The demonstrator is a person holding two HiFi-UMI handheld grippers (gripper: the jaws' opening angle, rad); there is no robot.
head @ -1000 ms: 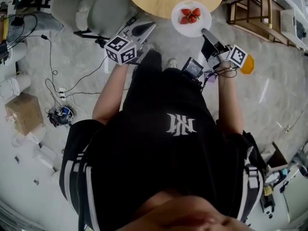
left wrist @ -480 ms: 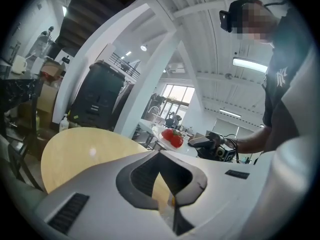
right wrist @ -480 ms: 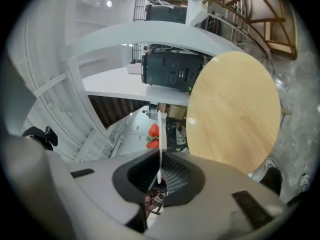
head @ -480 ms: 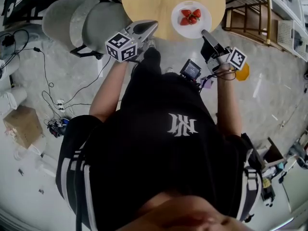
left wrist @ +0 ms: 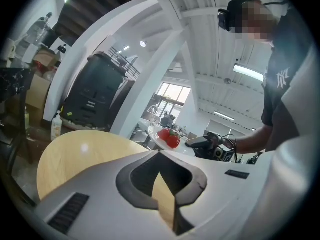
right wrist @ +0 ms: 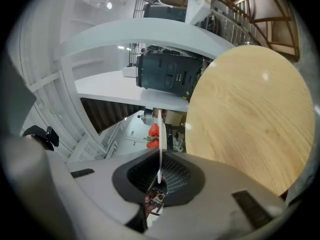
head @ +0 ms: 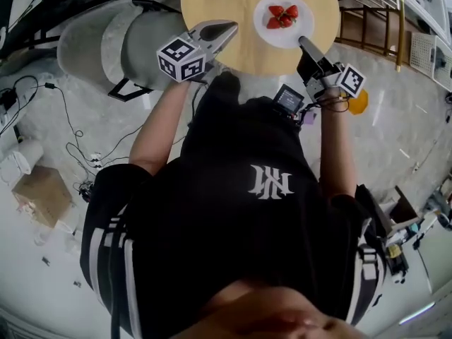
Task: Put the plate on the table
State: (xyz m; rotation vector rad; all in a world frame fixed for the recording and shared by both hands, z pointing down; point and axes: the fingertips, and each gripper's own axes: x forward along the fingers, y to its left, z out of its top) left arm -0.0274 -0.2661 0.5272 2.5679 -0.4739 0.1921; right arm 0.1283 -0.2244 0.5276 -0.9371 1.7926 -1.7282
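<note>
A white plate with a few strawberries hangs over the right part of the round wooden table. My right gripper is shut on the plate's near rim. In the right gripper view the plate shows edge-on between the jaws, strawberries beyond and the table to the right. My left gripper is shut and holds nothing, its tips over the table's near edge. The left gripper view shows the plate above the tabletop; I cannot tell whether it touches.
Two grey chairs stand left of the table. A wooden frame is at the right, an orange object on the floor by it. Cables and a cardboard box lie on the floor at the left.
The person has stepped toward the table. The plate has moved from the table's near edge to over the tabletop, and the left gripper now reaches over the table's edge.
</note>
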